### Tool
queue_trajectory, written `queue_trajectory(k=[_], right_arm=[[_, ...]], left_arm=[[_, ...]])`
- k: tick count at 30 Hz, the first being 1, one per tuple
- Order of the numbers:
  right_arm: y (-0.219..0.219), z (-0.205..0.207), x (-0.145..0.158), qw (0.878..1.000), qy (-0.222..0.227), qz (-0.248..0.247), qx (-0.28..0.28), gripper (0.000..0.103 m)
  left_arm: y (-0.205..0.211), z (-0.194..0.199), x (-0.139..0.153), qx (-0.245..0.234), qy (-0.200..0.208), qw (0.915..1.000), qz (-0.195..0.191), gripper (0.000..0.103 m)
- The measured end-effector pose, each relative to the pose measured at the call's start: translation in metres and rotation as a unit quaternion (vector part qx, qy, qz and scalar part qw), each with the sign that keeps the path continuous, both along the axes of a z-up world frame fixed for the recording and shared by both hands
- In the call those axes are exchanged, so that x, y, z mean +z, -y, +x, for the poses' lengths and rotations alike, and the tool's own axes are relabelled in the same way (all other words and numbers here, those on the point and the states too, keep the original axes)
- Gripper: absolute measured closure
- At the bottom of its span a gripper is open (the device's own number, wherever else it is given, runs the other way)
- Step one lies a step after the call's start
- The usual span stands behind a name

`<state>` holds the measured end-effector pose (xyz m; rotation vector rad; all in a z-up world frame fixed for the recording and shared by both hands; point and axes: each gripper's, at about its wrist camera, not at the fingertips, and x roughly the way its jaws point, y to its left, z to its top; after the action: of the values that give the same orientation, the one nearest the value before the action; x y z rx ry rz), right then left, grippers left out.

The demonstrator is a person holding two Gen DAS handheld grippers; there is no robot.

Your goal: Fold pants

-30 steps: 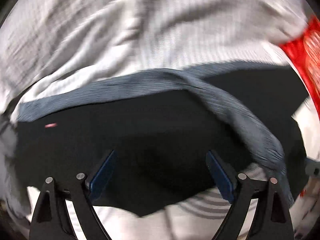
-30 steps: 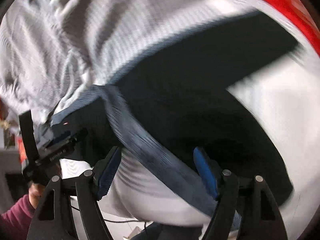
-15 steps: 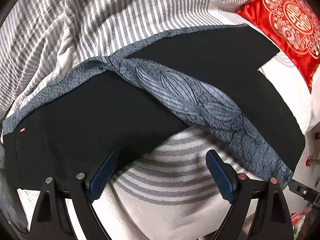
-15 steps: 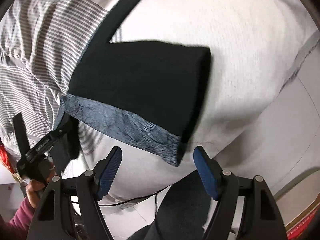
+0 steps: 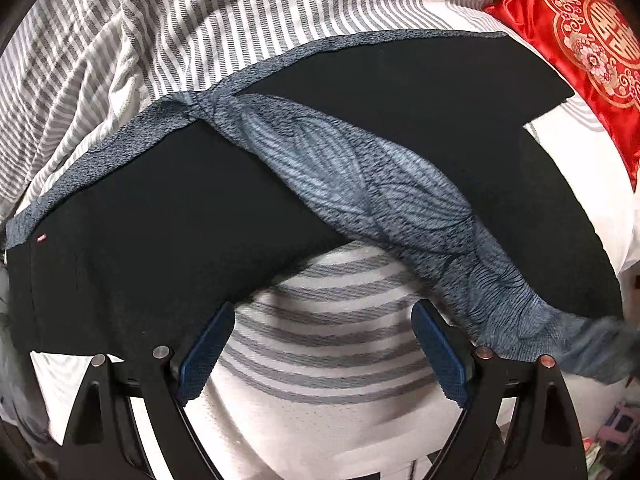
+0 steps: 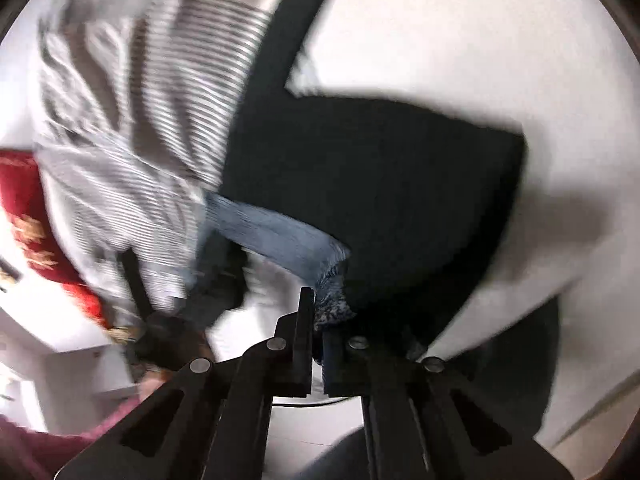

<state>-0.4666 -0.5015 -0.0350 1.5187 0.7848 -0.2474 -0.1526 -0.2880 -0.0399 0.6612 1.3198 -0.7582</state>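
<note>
Lying spread across the bed, the black pants reach its near edge with their blue patterned band. The left gripper hangs wide apart, holding nothing. The right gripper is pinched tight on the band's corner.

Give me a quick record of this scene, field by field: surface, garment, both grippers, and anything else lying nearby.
surface: bed with striped bedding
garment: black pants with a blue patterned side band, spread out in a V
left gripper: jaws wide apart above the bedding between the two legs, holding nothing
right gripper: jaws shut on the patterned corner of a pant leg end
nearby: red cushion with gold embroidery beyond the pants
</note>
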Motion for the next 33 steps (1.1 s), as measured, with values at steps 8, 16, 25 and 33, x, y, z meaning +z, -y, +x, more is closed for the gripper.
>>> queue_trajectory(k=[8,16,25,33], right_arm=[[0.092,0.028,0.045,0.997,0.074,0.001,-0.021,0.100],[0.183,0.098,0.074,0.994,0.089,-0.052,0.037,0.100],[0.279,0.172,0.021,0.995,0.009,-0.065,0.081,0.100],[0.306,0.209,-0.045,0.983,-0.103,-0.052,0.141,0.095]], left_arm=[[0.038,-0.006,-0.003,0.008,-0.017,0.9998,0.009,0.012],[0.098,0.022,0.017,0.045,0.001,0.9989,-0.010,0.012],[0.160,0.076,0.011,0.098,0.019,0.9950,-0.012,0.012],[0.181,0.097,-0.015,0.131,0.027,0.9910,0.014,0.012]])
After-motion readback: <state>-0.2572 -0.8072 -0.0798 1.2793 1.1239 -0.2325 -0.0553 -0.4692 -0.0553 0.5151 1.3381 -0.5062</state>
